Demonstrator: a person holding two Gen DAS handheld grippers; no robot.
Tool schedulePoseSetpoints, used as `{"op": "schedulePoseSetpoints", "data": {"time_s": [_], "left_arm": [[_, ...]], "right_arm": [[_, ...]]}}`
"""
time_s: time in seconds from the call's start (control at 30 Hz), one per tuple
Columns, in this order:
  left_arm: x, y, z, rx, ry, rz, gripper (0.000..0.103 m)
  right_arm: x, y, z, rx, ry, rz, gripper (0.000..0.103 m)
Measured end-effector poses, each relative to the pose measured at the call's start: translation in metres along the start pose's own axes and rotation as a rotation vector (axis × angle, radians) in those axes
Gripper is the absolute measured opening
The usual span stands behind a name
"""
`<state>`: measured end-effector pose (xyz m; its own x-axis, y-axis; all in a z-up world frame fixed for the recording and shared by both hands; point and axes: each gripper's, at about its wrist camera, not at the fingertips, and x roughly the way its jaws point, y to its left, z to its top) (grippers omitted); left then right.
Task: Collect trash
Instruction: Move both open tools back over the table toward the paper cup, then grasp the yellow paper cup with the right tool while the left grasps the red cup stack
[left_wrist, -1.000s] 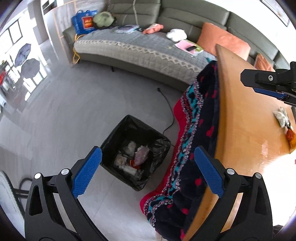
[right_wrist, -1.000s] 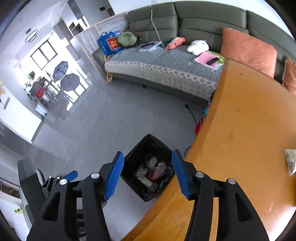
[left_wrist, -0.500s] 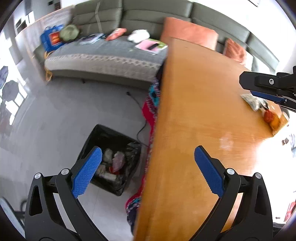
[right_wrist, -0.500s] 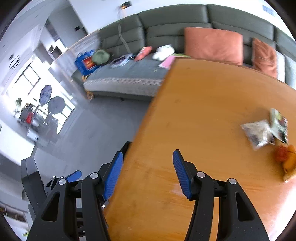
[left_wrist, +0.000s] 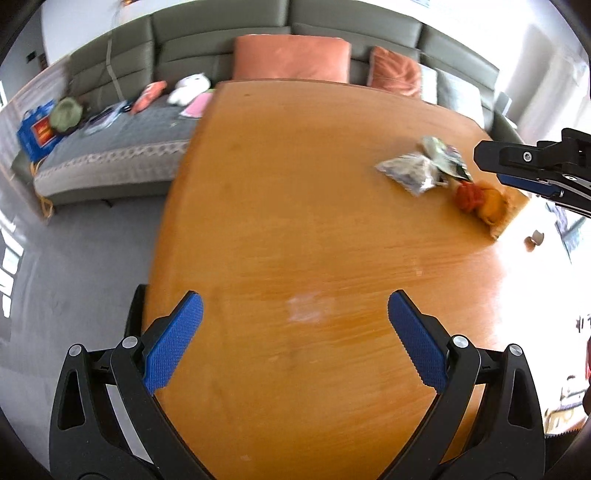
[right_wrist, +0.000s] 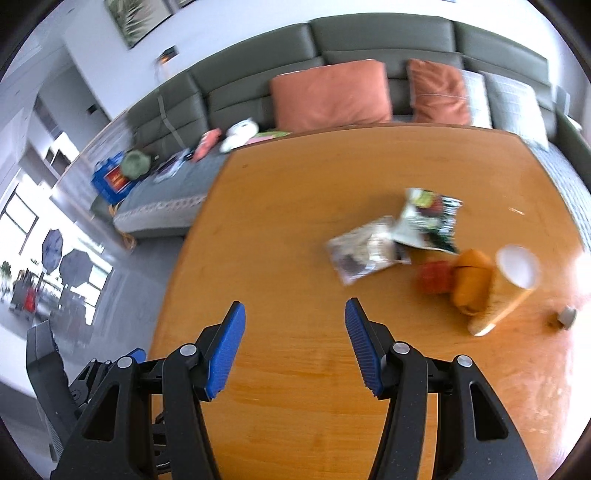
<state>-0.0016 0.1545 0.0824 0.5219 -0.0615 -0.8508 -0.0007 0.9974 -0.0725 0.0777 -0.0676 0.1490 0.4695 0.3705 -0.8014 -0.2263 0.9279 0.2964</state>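
Trash lies in a cluster on the right part of the wooden table (right_wrist: 295, 229): a clear plastic bag (right_wrist: 364, 253), a green-and-black snack wrapper (right_wrist: 430, 221), red peel (right_wrist: 436, 277), orange peel (right_wrist: 472, 282) and a tipped paper cup (right_wrist: 511, 280). The left wrist view shows the same bag (left_wrist: 410, 171) and peels (left_wrist: 480, 197) far right. My right gripper (right_wrist: 293, 325) hangs open and empty over bare wood, left of and nearer than the bag. My left gripper (left_wrist: 295, 314) is open wide over the table, empty. The right gripper's finger (left_wrist: 532, 170) juts in at the right edge.
A grey-green sofa (right_wrist: 369, 48) with orange cushions (right_wrist: 328, 96) runs behind the table, with toys and bags on its seat. A small grey cap (right_wrist: 567, 315) lies at the table's right. Grey floor (left_wrist: 74, 258) lies to the left. The bin's black corner (left_wrist: 135, 310) peeks past the table edge.
Both grippers have swung right, from above the black bin on the floor to over the tabletop. The trash cluster has come into fuller view. Neither gripper's opening has visibly changed.
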Motion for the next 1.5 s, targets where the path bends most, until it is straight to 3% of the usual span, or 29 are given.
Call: {"op": "schedulePoseSetpoints", "data": {"time_s": [0.4,0.83,1.2,1.5], "left_arm": [[0.018,-0.08,0.019,0.103,0.011,-0.065,0.097],[0.045,-0.129,0.04,0.112,0.044,-0.12,0.097],[0.073,-0.161,0.066,0.13,0.088,-0.129,0.097],[0.099,-0.199,0.09,0.175,0.089,-0.163,0.097]], "right_arm": [[-0.023,-0.103,0.001,0.141,-0.028,-0.123,0.057],[-0.003,-0.165,0.005,0.19,0.015,-0.239,0.057],[0.033,-0.19,0.022,0.209,0.053,-0.204,0.056],[0.003,-0.224,0.035,0.231,-0.053,-0.154,0.053]]}}
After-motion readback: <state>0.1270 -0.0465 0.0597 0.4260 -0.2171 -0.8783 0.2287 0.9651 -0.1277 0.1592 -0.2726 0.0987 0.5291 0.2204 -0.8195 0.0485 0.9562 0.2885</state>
